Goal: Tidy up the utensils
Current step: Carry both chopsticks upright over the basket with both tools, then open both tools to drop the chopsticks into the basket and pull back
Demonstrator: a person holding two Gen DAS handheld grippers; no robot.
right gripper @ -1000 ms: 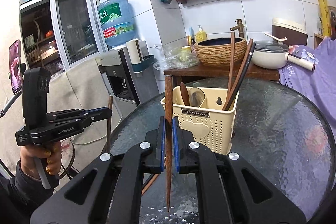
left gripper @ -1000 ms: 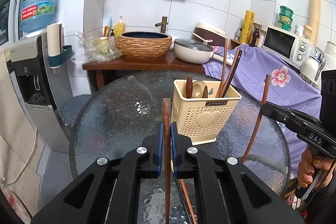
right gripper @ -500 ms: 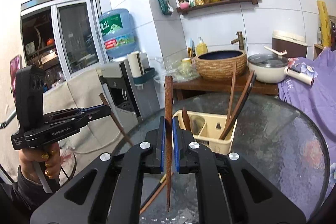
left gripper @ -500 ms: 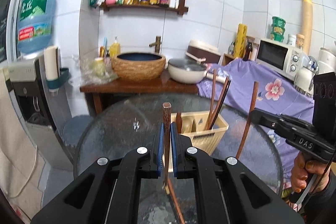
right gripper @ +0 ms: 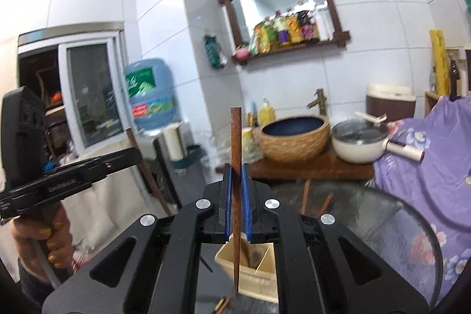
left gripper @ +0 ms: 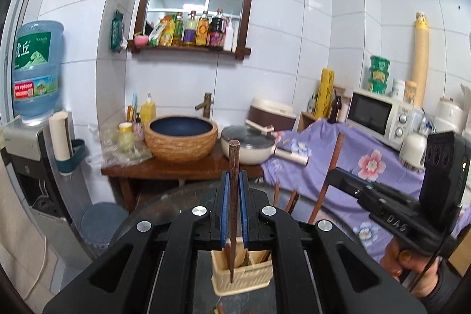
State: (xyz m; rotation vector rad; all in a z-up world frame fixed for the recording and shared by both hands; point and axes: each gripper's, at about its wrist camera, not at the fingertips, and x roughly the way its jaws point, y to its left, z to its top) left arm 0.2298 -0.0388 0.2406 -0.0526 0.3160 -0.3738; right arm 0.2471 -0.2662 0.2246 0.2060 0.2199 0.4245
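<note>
Glass counter (right gripper: 382, 225) carries the cream utensil basket (left gripper: 244, 275), with chopsticks standing in it. Above the basket, the left hand-held gripper (left gripper: 232, 205) clamps one upright brown chopstick (left gripper: 234, 167); the right hand-held gripper (right gripper: 235, 196) clamps another chopstick (right gripper: 235, 143).

Chopsticks already standing (left gripper: 290, 200) crowd the far compartments of the cream utensil basket (left gripper: 244, 278), while open glass tabletop (right gripper: 382, 225) stretches to its right, toward the purple-draped counter (right gripper: 426, 155).
</note>
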